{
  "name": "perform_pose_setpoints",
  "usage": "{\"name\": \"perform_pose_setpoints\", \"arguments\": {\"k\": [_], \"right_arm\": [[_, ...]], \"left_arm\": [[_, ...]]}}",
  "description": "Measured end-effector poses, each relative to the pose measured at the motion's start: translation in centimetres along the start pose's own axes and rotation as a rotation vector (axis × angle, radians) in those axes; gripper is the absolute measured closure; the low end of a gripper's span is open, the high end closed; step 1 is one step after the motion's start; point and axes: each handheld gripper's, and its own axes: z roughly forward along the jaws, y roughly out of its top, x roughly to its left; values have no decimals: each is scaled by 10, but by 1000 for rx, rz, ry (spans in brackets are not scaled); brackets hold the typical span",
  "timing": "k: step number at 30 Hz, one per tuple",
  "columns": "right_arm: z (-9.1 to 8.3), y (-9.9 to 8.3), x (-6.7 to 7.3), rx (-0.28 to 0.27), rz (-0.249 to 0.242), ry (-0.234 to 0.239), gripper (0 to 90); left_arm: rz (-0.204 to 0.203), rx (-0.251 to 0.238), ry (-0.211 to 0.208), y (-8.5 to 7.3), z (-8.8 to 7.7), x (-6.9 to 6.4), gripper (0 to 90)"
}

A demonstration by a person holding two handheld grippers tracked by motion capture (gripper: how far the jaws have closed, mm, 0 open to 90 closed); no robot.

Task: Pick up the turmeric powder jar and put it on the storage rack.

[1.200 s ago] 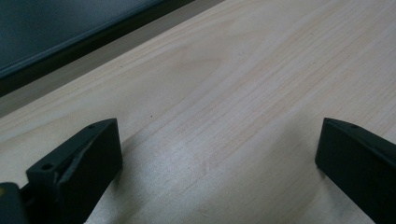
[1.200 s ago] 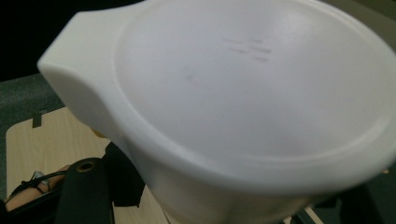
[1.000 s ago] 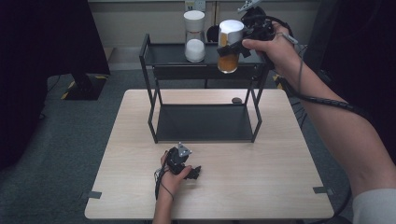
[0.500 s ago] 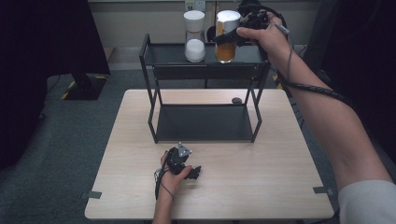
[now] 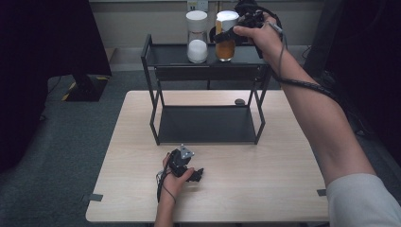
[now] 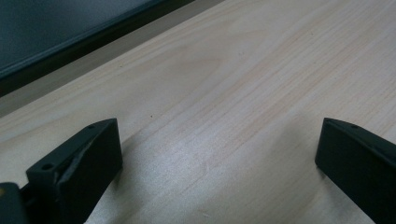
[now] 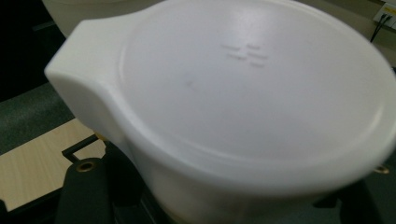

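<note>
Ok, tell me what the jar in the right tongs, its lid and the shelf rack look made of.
Jar with orange contents: clear glass or plastic, since the filling shows through; which one is unclear. Its lid: white matte plastic, smooth with a moulded tab. Shelf rack: probably black-painted metal, judging by its thin square legs and flat dark shelves.

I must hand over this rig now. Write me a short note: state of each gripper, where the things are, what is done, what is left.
Right gripper: shut on the orange jar, which stands on or just above the top shelf of the black rack, beside the white jar. I cannot tell whether its base rests yet.
Left gripper: open, holds nothing, low over the table near the front edge.
Done: orange jar brought to the top shelf.
Left: probably set it down fully, open the jaws, draw the hand back.
</note>
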Motion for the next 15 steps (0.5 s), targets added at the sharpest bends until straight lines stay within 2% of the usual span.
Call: {"name": "perform_pose_setpoints", "arguments": {"k": [15], "right_arm": [[7, -4, -4, -13, 17, -9, 305]], "left_arm": [[2, 1, 0, 0, 0, 0, 0]]}}
